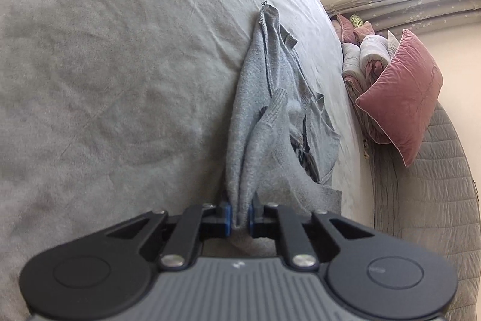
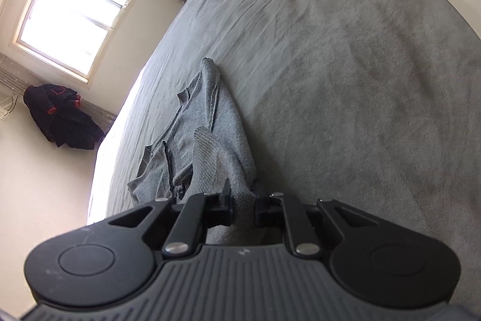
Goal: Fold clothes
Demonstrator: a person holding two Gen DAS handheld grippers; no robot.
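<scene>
While the grey bedspread [image 1: 105, 80] takes up most of both views, the grey knit sweater [image 1: 264, 98] lies bunched along it toward the bed's edge, a sleeve and dark inner lining showing. Pink pillows [image 1: 402, 98] and rolled bedding sit well apart at the head of the bed. The left gripper [image 1: 239, 215] is clamped on a thick gathered fold of the knit; the right gripper [image 2: 243, 205] is closed on another ribbed part, possibly a cuff or hem, though the fisheye makes that hard to tell. The 2 grips look like bunched handfuls rather than clean corners, so lifting may raise a twisted lump instead of a flat panel. Loose knit could also slip from the pads, or the trailing sleeve could drag and fold under.
</scene>
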